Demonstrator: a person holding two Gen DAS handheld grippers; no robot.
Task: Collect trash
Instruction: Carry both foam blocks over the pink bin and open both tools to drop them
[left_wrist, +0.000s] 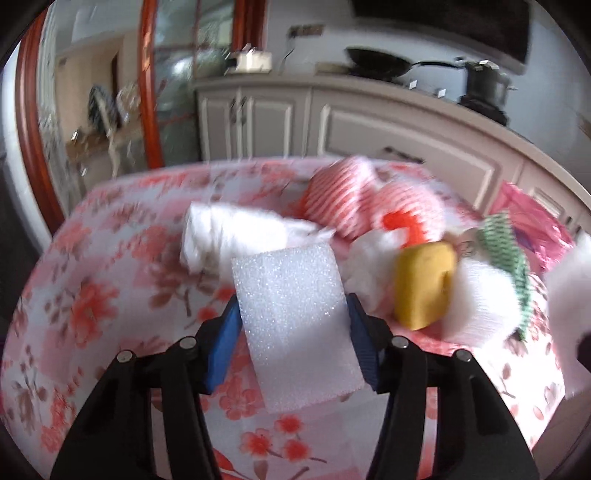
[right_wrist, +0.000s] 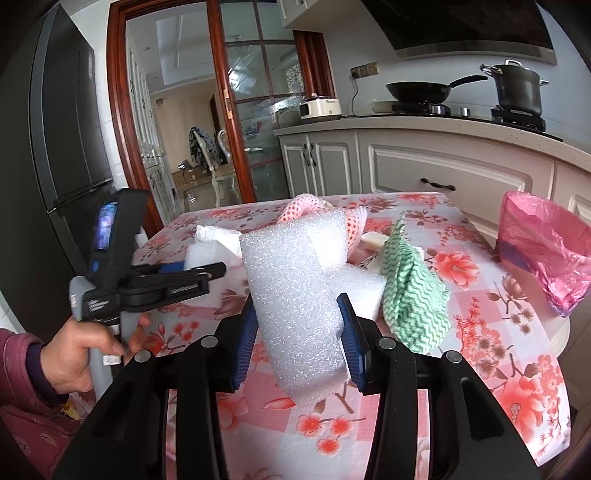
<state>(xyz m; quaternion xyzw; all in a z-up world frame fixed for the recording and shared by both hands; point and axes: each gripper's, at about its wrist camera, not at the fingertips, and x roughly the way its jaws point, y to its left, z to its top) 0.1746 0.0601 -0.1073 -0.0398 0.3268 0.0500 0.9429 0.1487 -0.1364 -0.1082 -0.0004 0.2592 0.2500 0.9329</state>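
Kitchen counter (right_wrist: 461, 127) runs along the far wall, with a black wok (right_wrist: 419, 91) and a dark lidded pot (right_wrist: 517, 86) on the stove. Nearer, the table (right_wrist: 491, 332) under a red-and-pink floral cloth carries the trash heap. Pink plastic bag (right_wrist: 543, 251) stands at the table's far right edge, mouth open, apart from the heap. Right gripper (right_wrist: 299, 332) low in its own view, blue pads pinching a crumpled sheet of white foam wrap (right_wrist: 295, 295) by its sides; the sheet rises above the jaws and hides part of the pile. Green zigzag cloth (right_wrist: 410, 291) bunched upright just right of that sheet. Pink striped netting (left_wrist: 347, 195) at the far side of the heap, a white wad of paper (left_wrist: 229, 236) to its left, more white wads around. Left gripper (left_wrist: 291, 332) pinching a flat white foam block (left_wrist: 295, 325), pads against both long edges, near the table's left side; this view is motion-blurred. Yellow sponge (left_wrist: 423, 284) lies just right of the block among white wads. The person's hand (right_wrist: 85, 350) grips the left gripper's handle, dark red sleeve (right_wrist: 18, 369) at the frame's left.
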